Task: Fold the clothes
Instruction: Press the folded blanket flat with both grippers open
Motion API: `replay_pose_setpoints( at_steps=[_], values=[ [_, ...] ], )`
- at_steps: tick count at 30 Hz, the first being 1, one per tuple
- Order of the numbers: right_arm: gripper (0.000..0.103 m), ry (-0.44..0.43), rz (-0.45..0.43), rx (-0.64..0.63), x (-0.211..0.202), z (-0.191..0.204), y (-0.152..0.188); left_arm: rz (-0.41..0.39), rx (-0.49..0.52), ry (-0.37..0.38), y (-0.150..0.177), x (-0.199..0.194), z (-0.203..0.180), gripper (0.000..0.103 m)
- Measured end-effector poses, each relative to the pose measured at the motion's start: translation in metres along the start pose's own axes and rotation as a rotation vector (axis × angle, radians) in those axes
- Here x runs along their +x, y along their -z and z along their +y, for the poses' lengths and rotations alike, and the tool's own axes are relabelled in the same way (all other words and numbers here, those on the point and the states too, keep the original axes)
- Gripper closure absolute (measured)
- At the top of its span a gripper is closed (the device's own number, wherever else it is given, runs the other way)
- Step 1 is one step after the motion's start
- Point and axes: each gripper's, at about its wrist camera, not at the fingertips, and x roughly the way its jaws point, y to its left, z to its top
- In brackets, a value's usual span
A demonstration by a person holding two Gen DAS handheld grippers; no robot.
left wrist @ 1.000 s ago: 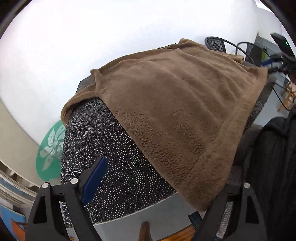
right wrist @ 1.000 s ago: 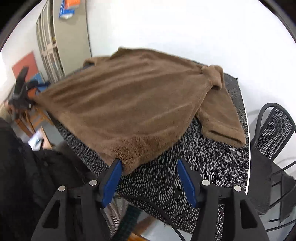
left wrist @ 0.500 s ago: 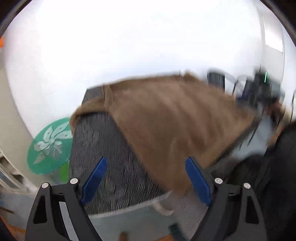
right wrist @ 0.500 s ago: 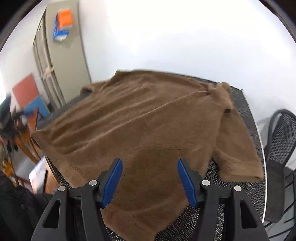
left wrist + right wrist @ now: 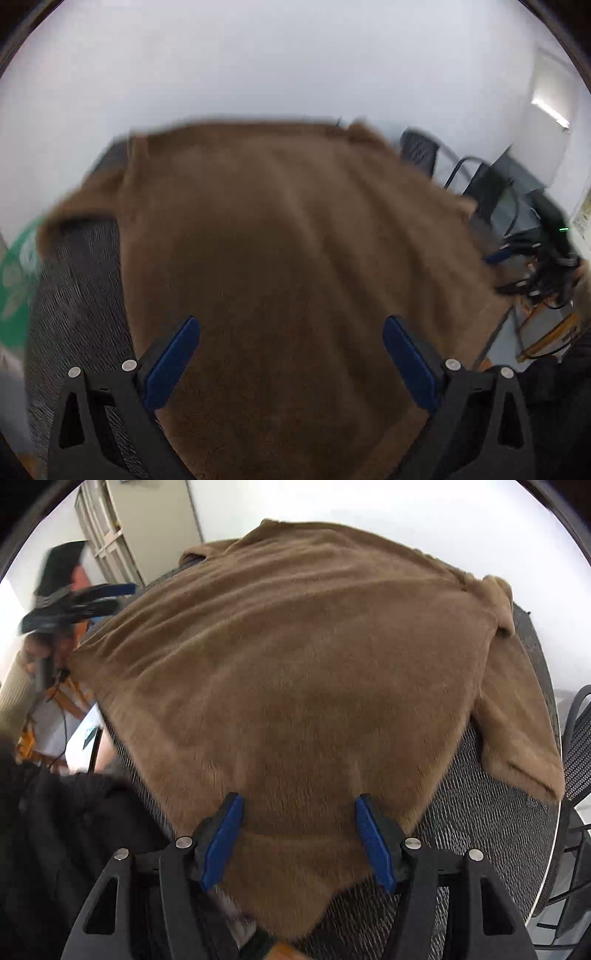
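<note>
Above brown fleece garment (image 5: 295,664), left gripper (image 5: 291,354) opening

The brown fleece (image 5: 295,686) covers most of the table (image 5: 480,812), bare cloth only at its right, where chairs (image 5: 580,746) crowd.

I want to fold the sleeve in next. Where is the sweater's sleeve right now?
In the right wrist view the sleeve lies at the right side of the brown sweater, angled down across the dark patterned table, its cuff near the table's right edge, beside a black mesh chair.
</note>
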Motion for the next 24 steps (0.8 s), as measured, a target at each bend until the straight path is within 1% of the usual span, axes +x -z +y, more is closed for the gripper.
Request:
replay_pose_setpoints(
  at_steps=[2,5,9,12,14,15,17,18,21,24],
  values=[
    [0.039,0.007,0.000,0.013,-0.003,0.000,0.004,0.064,-0.041,-0.024,0.013,0.008,0.009,0.003],
    [0.038,0.008,-0.010,0.029,-0.005,0.000,0.007,0.062,0.051,-0.083,0.029,0.002,-0.001,0.003],
    [0.037,0.006,-0.034,0.048,-0.008,-0.002,0.011,0.068,0.078,-0.109,0.040,-0.003,-0.006,0.003],
    [0.032,-0.001,-0.074,0.064,-0.011,-0.003,0.015,0.084,0.068,-0.088,0.037,-0.004,-0.004,0.003],
    [0.027,-0.016,-0.111,0.082,-0.012,-0.005,0.019,0.100,0.038,-0.069,0.029,-0.007,-0.002,0.003],
    [0.026,-0.026,-0.129,0.095,-0.013,-0.007,0.021,0.108,0.022,-0.059,0.025,-0.008,-0.002,0.003],
    [0.021,-0.071,-0.159,0.139,-0.017,-0.013,0.025,0.102,-0.015,-0.045,0.016,-0.013,0.001,0.003],
    [0.021,-0.099,-0.171,0.171,-0.019,-0.017,0.026,0.095,-0.034,-0.039,0.012,-0.015,0.003,0.003],
    [0.021,-0.263,-0.248,0.378,-0.030,-0.048,0.030,0.067,-0.100,-0.022,-0.006,-0.023,0.009,0.003],
    [0.021,-0.347,-0.343,0.607,-0.048,-0.097,0.042,0.038,-0.162,-0.001,-0.020,-0.032,0.012,0.003]
  ],
)
